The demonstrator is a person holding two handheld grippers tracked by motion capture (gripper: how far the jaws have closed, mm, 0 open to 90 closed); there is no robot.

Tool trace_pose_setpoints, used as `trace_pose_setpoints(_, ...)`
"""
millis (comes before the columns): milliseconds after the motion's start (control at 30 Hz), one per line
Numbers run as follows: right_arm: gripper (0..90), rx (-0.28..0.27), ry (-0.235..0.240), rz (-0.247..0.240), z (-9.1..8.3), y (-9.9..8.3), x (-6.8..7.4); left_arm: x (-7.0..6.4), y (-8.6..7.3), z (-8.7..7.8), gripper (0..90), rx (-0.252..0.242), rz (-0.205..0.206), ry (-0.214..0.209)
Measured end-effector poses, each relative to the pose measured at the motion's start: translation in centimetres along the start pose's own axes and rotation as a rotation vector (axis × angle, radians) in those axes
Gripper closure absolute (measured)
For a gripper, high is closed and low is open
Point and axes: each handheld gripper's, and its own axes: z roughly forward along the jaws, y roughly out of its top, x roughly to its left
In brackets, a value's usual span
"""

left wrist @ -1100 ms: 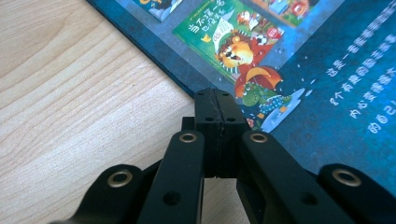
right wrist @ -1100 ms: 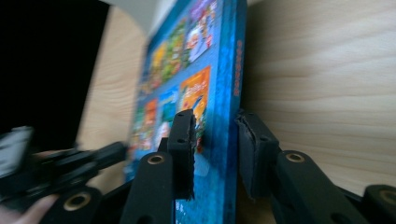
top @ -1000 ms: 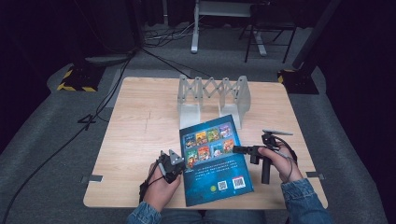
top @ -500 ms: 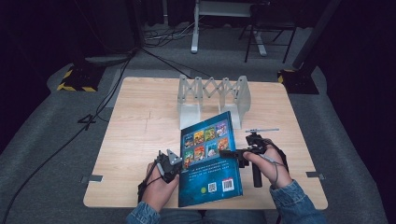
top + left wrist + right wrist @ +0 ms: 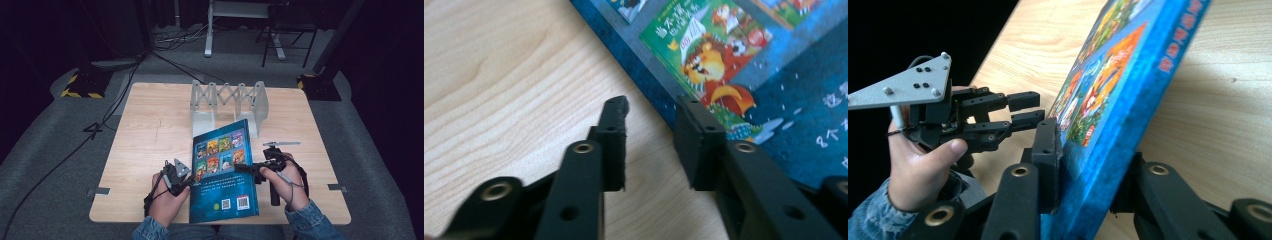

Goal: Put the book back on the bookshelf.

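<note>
The right gripper [image 5: 1083,165] clamps the right edge of the blue hardcover picture book [image 5: 222,170], tilting it off the wooden table [image 5: 150,130]. The left gripper [image 5: 651,135] stands open beside the opposite edge. The glossy cover is probably slippery; grip the stiff board edges.

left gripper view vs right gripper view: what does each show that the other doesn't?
Left gripper view: the left hand-held gripper from behind, jaws open, beside the book's edge on the wooden table.

Right gripper view: the right hand-held gripper clamped on the book's edge, one side lifted, with the left one and the hand holding it beyond.

Both: the blue picture book, back cover up.
</note>
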Motion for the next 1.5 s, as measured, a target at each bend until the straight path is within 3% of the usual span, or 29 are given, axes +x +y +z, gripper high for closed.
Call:
trace_pose_setpoints(133, 76.7, -0.052, 0.042, 0.017, -1.3, -0.9, 0.1, 0.1, 0.2, -1.1, 61.2, -0.072, -0.016, -0.043)
trace_pose_setpoints(200, 78.7, -0.074, 0.059, 0.021, -1.8, -1.0, 0.3, 0.3, 0.2, -1.7, 60.4, -0.109, -0.018, -0.037)
trace_pose_setpoints(333, 82.9, -0.175, 0.106, 0.008, -3.2, -1.0, 0.8, 1.0, 0.0, -2.5, 60.8, -0.161, -0.071, -0.029)
trace_pose_setpoints(533, 83.2, -0.211, 0.092, -0.126, -4.6, -0.8, 2.9, 2.5, -0.5, -2.4, 61.3, -0.155, -0.126, -0.034)
trace_pose_setpoints(600, 83.5, -0.254, 0.082, -0.175, -5.0, -0.9, 3.8, 2.8, -0.8, -2.2, 61.4, -0.144, -0.136, -0.043)
trace_pose_setpoints(667, 83.6, -0.319, 0.035, -0.247, -5.6, -1.0, 4.8, 3.0, -0.9, -2.1, 61.6, -0.142, -0.145, -0.042)
trace_pose_setpoints(733, 83.6, -0.365, -0.055, -0.339, -6.5, -0.8, 6.0, 3.2, -1.0, -2.0, 61.7, -0.138, -0.148, -0.04)
trace_pose_setpoints(833, 83.7, -0.428, -0.15, -0.423, -7.4, -0.7, 6.9, 3.4, -1.2, -1.7, 61.7, -0.123, -0.154, -0.033)
trace_pose_setpoints(1067, 83.6, -0.564, -0.23, -0.491, -8.9, -0.4, 7.5, 4.1, -2.1, -0.2, 61.9, -0.057, -0.156, -0.01)
trace_pose_setpoints(1200, 83.6, -0.643, -0.281, -0.522, -9.5, 0.0, 7.7, 4.4, -2.6, 0.4, 61.9, -0.022, -0.14, 0.029)
trace_pose_setpoints(1333, 83.6, -0.736, -0.365, -0.576, -9.8, 0.5, 7.9, 4.7, -2.8, 0.5, 62.1, -0.03, -0.125, 0.051)
trace_pose_setpoints(1500, 83.6, -0.796, -0.427, -0.593, -10.0, 1.5, 8.1, 4.7, -3.0, 0.6, 61.6, -0.04, -0.12, 0.055)
